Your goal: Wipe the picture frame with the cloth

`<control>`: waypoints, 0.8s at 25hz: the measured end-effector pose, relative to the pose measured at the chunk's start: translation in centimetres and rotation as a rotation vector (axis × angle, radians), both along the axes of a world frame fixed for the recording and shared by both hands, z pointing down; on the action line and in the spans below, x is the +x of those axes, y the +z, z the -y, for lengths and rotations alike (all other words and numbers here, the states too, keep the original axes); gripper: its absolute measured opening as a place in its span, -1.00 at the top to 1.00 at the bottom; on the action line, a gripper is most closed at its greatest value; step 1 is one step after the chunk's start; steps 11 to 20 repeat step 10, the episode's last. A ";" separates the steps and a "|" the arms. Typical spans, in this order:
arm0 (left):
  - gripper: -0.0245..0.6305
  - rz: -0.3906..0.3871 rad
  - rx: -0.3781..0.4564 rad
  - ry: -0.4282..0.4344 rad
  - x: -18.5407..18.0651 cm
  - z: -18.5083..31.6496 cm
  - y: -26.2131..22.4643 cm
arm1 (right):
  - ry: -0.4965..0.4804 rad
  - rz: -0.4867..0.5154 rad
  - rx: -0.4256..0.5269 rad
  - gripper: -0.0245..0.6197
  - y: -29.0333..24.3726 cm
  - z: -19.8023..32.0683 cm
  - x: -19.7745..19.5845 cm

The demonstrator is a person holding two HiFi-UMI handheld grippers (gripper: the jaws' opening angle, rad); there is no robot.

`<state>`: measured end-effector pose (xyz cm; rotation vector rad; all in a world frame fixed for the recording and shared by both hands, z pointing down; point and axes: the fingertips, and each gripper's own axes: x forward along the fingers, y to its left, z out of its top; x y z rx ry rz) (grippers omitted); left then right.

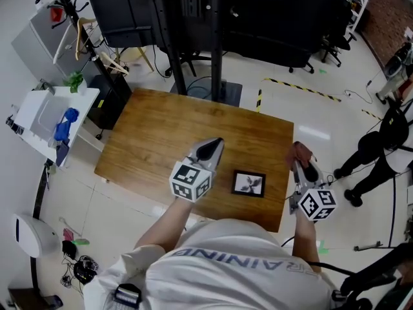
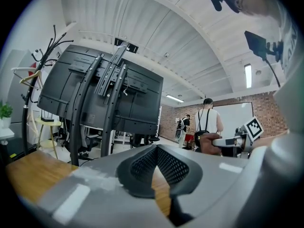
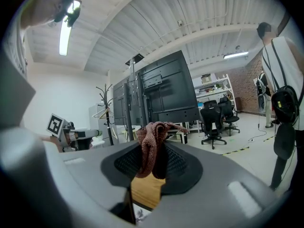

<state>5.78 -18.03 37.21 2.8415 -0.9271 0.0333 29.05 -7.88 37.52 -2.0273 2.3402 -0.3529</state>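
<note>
A small black picture frame [image 1: 248, 183] lies flat near the front edge of the wooden table [image 1: 161, 134]. My right gripper [image 1: 303, 163] hovers over the table's right edge, to the right of the frame, shut on a reddish-brown cloth [image 1: 300, 152]. In the right gripper view the cloth [image 3: 151, 144] bunches up between the jaws of the right gripper [image 3: 151, 152], and a sliver of the frame [image 3: 138, 219] shows below. My left gripper [image 1: 212, 146] is held above the table just left of the frame. Its jaws meet at the tips of the left gripper [image 2: 156, 149] with nothing between them.
A large black screen on a stand [image 1: 193, 18] rises behind the table's far edge. A coat rack [image 1: 71, 18] and a white side table [image 1: 45, 118] stand to the left. A person [image 1: 381, 154] stands on the floor to the right, with office chairs [image 3: 216, 120] beyond.
</note>
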 end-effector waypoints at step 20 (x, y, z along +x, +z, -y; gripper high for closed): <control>0.91 0.016 -0.012 0.042 1.9 -1.0 1.1 | -0.004 -0.014 0.005 0.60 -0.1 0.1 0.5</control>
